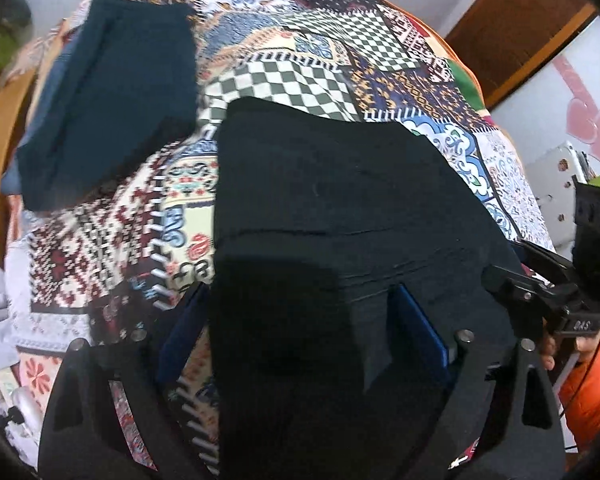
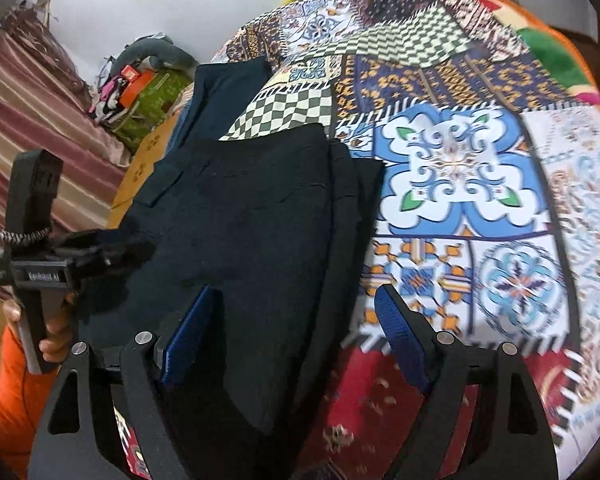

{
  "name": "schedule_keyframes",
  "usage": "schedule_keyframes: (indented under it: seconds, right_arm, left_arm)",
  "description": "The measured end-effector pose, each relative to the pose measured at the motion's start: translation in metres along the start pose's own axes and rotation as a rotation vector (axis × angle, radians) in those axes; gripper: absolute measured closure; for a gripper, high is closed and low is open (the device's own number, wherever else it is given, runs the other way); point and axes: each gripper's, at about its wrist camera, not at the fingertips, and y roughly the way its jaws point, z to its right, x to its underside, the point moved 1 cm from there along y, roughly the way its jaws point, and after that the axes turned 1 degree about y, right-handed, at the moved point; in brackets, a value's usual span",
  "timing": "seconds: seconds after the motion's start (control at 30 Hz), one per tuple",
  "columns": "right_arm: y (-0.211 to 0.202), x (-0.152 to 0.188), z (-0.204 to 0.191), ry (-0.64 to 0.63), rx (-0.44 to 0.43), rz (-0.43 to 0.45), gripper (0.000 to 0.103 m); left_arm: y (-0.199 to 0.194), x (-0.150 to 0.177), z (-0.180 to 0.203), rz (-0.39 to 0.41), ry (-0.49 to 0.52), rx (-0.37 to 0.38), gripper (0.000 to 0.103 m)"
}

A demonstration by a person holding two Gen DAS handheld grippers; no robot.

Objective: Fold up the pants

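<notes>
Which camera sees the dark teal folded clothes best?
The left wrist view shows the dark teal folded clothes best: the whole stack lies in sight on the patterned bedspread, apart from the black pants. In the right wrist view only a strip of it shows, behind the black pants.

"GenRobot AI" on left tool (image 2: 44,276); "DAS" on right tool (image 1: 582,325), partly legible.
</notes>
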Motion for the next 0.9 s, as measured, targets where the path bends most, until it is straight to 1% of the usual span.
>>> schedule_keyframes:
  seconds: [0.03, 0.1, 0.13, 0.2, 0.23, 0.27, 0.3, 0.33, 0.4, 0.43, 0.5, 0.53, 0.63, 0.73, 0.8, 0.9]
  right_arm:
    - [0.003, -0.002, 0.001, 0.006, -0.017, -0.01, 0.023]
    - [0.006, -0.006, 0.001, 0.003, -0.04, -0.026, 0.024]
    - [0.008, -0.008, 0.0, -0.004, -0.06, -0.037, 0.028]
    - [0.009, -0.01, 0.002, 0.002, -0.088, -0.049, 0.035]
    - [0.008, -0.01, 0.004, 0.008, -0.1, -0.057, 0.04]
    - [0.008, -0.01, 0.004, 0.011, -0.112, -0.064, 0.043]
    - [0.007, -0.01, 0.005, 0.013, -0.122, -0.072, 0.049]
    - [0.006, -0.011, 0.006, 0.018, -0.134, -0.082, 0.057]
    - [0.004, -0.014, 0.008, 0.031, -0.148, -0.091, 0.067]
    - [0.003, -0.015, 0.007, 0.032, -0.151, -0.091, 0.07]
    - [0.001, -0.017, 0.005, 0.024, -0.145, -0.084, 0.075]
    - [-0.001, -0.019, 0.002, 0.017, -0.146, -0.08, 0.078]
    - [-0.006, -0.026, -0.007, -0.014, -0.152, -0.064, 0.081]
    - [-0.012, -0.037, -0.022, -0.052, -0.153, -0.029, 0.082]
    - [-0.018, -0.048, -0.034, -0.08, -0.152, 0.005, 0.082]
    - [-0.026, -0.069, -0.054, -0.118, -0.164, 0.063, 0.082]
  left_arm:
    - [0.001, -0.001, -0.002, -0.005, -0.012, 0.019, 0.011]
    - [0.004, -0.004, -0.006, -0.014, -0.05, 0.074, 0.019]
    - [0.005, -0.006, -0.007, -0.016, -0.064, 0.094, 0.022]
    - [0.004, -0.009, -0.007, -0.013, -0.07, 0.127, 0.033]
    - [0.003, -0.009, -0.007, -0.008, -0.069, 0.131, 0.035]
    - [0.001, -0.009, -0.007, -0.003, -0.067, 0.13, 0.039]
    - [-0.001, -0.008, -0.007, 0.005, -0.063, 0.13, 0.043]
    - [-0.003, -0.007, -0.008, 0.011, -0.061, 0.128, 0.046]
    - [-0.008, -0.006, -0.01, 0.027, -0.068, 0.119, 0.057]
    - [-0.011, -0.006, -0.011, 0.035, -0.072, 0.117, 0.06]
    - [-0.02, -0.005, -0.01, 0.06, -0.063, 0.104, 0.068]
    - [-0.022, -0.006, -0.009, 0.071, -0.05, 0.098, 0.069]
    - [-0.038, -0.004, 0.001, 0.12, 0.015, 0.055, 0.074]
    - [-0.053, -0.006, 0.007, 0.165, 0.058, 0.01, 0.078]
    - [-0.069, -0.01, 0.006, 0.214, 0.074, -0.012, 0.079]
    - [-0.101, -0.021, 0.0, 0.309, 0.08, -0.038, 0.079]
